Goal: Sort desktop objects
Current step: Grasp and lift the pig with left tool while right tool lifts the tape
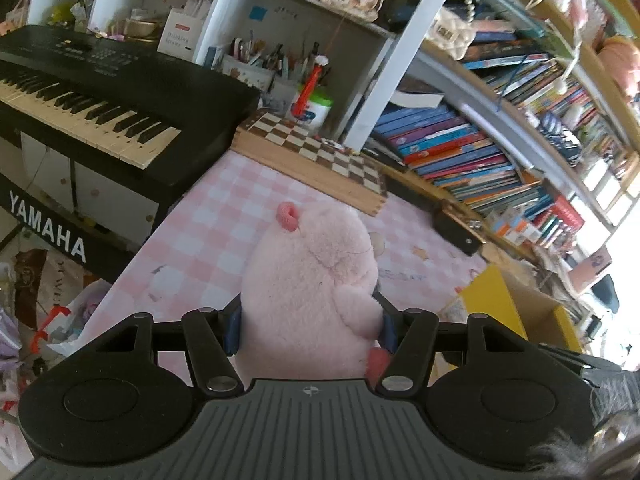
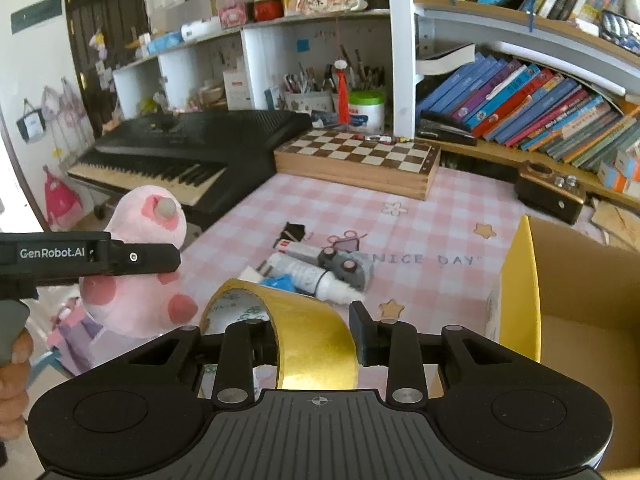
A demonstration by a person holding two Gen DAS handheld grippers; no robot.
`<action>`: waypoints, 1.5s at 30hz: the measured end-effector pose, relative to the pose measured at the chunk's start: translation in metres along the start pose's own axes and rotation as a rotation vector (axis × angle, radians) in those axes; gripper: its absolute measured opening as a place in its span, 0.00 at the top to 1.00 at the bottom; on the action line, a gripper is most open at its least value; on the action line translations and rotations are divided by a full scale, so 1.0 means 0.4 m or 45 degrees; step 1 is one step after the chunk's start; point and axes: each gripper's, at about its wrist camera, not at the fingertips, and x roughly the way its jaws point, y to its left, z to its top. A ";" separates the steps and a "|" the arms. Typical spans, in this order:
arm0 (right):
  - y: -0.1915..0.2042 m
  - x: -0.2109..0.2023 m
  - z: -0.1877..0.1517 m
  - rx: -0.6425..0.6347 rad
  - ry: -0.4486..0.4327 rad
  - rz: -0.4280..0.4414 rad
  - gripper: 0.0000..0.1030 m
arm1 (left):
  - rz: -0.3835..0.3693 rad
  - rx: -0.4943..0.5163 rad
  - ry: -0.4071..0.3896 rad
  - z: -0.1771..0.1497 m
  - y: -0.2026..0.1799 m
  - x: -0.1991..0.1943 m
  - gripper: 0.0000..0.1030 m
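Observation:
My left gripper [image 1: 310, 330] is shut on a pink plush toy [image 1: 312, 280] and holds it above the pink checked desk mat [image 1: 224, 216]; the toy also shows in the right wrist view [image 2: 136, 280], at the left with the left gripper's body across it. My right gripper [image 2: 316, 336] is shut on a roll of yellow tape [image 2: 316, 344], one finger inside the ring, held above the mat. A small pile lies on the mat ahead: a white glue bottle [image 2: 320, 276], a grey toy [image 2: 348, 266], a blue item [image 2: 280, 282] and a black clip [image 2: 294, 232].
An open cardboard box with a yellow flap [image 2: 520, 280] stands at the right, also in the left wrist view [image 1: 520, 312]. A chessboard box [image 2: 360, 160], a black keyboard [image 2: 192, 148], a small brown device [image 2: 550, 192] and bookshelves [image 2: 540, 100] border the mat.

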 end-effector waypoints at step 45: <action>-0.064 -0.496 -0.418 0.585 -0.017 -0.409 0.70 | -0.511 0.391 0.324 -0.324 -0.278 -0.220 0.43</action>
